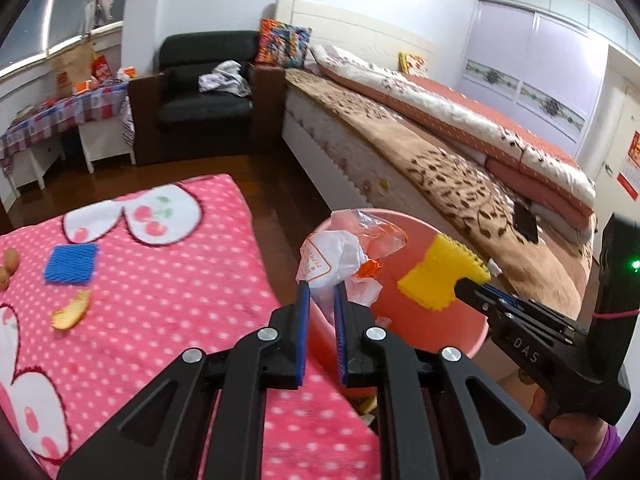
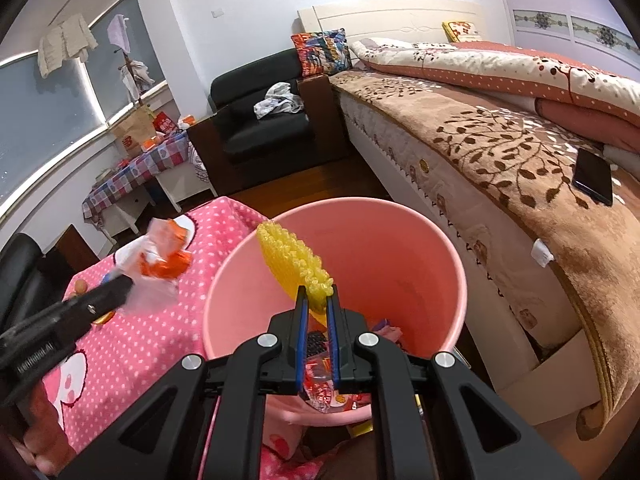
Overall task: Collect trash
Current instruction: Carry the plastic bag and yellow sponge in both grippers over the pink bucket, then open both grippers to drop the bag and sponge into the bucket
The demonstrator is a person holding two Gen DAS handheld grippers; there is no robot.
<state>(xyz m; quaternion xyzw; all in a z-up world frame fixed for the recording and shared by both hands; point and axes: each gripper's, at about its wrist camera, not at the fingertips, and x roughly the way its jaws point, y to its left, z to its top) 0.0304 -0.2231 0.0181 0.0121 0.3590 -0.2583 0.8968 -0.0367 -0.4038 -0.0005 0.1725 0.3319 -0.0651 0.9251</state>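
Note:
My left gripper (image 1: 322, 290) is shut on a crumpled white and orange plastic wrapper (image 1: 340, 252), held at the near rim of the pink bucket (image 1: 444, 336). In the right wrist view the same wrapper (image 2: 162, 260) hangs left of the bucket (image 2: 384, 248), over the pink blanket. My right gripper (image 2: 317, 294) is shut on a yellow bumpy foam sheet (image 2: 294, 264), held over the bucket's mouth; the sheet (image 1: 444, 272) also shows in the left wrist view. Red wrappers (image 2: 320, 388) lie at the bucket's bottom.
On the pink dotted blanket (image 1: 160, 300) lie a blue square pad (image 1: 71, 263), a peel scrap (image 1: 72, 310) and small brown items (image 1: 10, 262) at the left edge. A bed (image 1: 440, 152) with a black phone (image 2: 593, 176) runs along the right. A black armchair (image 1: 208, 88) stands behind.

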